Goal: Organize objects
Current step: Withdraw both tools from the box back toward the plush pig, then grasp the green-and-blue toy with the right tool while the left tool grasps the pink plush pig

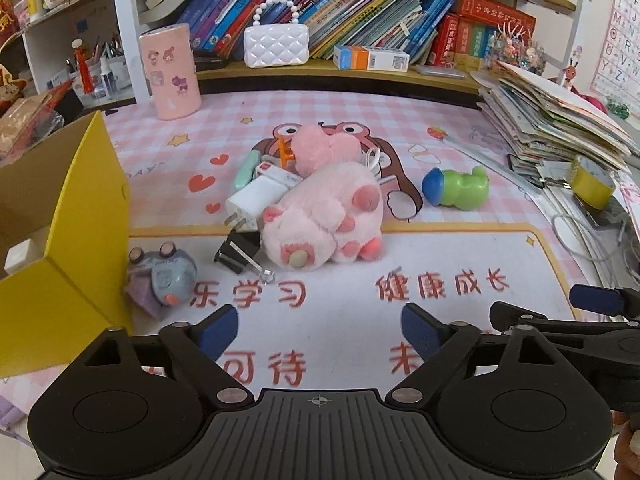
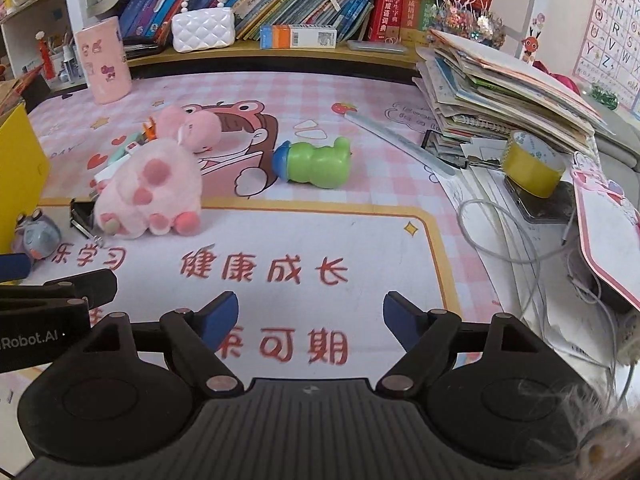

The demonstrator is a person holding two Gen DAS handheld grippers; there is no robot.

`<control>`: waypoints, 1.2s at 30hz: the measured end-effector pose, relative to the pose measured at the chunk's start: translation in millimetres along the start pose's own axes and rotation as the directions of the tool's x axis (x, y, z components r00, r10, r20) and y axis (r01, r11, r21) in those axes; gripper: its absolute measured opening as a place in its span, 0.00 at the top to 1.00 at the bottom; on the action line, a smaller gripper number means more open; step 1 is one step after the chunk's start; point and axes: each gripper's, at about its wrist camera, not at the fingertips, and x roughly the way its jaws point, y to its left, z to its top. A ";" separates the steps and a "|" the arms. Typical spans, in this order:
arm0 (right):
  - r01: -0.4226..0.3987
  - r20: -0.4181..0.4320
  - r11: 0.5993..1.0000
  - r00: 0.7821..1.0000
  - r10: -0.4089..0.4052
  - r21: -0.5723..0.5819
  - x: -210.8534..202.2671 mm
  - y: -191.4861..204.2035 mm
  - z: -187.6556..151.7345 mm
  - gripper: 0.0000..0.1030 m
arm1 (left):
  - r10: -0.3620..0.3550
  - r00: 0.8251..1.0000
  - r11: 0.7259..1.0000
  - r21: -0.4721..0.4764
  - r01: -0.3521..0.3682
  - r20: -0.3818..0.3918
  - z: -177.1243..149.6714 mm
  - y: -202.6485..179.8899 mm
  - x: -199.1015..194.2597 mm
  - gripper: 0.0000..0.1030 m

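Observation:
A pink plush toy [image 1: 324, 220] [image 2: 150, 188] lies mid-mat on a heap with a white charger [image 1: 256, 196], a black plug [image 1: 238, 254] and a smaller pink plush [image 1: 324, 148]. To its right lies a green toy with a blue cap [image 1: 458, 186] [image 2: 314, 162]. A grey-blue figurine [image 1: 166, 280] [image 2: 36, 234] rests beside the open yellow box [image 1: 86, 216] at left. My left gripper [image 1: 320, 330] stands open over the mat's near part, nothing between its fingers. My right gripper [image 2: 310, 322] is open and empty too, right of the left one.
A pink cylinder [image 1: 174, 72], a white quilted handbag [image 1: 276, 44] and rows of books stand at the back. A tall paper stack [image 2: 500, 84], a yellow tape roll [image 2: 534, 166], a ruler [image 2: 400, 142] and white cables [image 2: 520, 240] crowd the right side.

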 end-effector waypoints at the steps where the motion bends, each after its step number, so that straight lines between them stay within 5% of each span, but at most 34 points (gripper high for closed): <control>1: -0.002 -0.001 1.000 1.000 0.002 0.006 2.9 -2.7 2.8 0.22 | 0.006 1.000 1.000 0.000 -0.006 0.006 3.0 -1.3 2.0 0.09; 12: 0.016 0.021 0.996 1.000 -0.018 0.082 43.0 -32.4 42.2 0.15 | 0.071 0.995 0.994 0.079 -0.076 0.070 44.3 -20.5 40.8 0.06; 24: -0.064 0.042 0.992 0.997 0.060 0.113 99.4 -38.1 90.2 0.05 | 0.107 0.994 0.980 0.165 -0.107 0.011 62.9 -36.2 99.8 0.05; 27: -0.074 0.040 0.993 0.997 0.070 0.095 112.7 -31.7 99.2 0.03 | 0.126 0.992 0.976 0.179 -0.124 0.001 62.5 -38.9 107.0 0.08; 33: -0.082 0.000 0.995 0.997 0.082 0.061 139.0 -22.8 106.8 0.03 | 0.112 0.994 0.974 0.194 -0.113 0.016 61.7 -39.0 102.7 0.28; 36: -0.099 -0.010 0.993 0.995 0.100 0.071 143.2 -23.3 108.0 0.17 | 0.096 0.995 0.980 0.173 -0.098 0.019 63.1 -36.2 96.3 0.32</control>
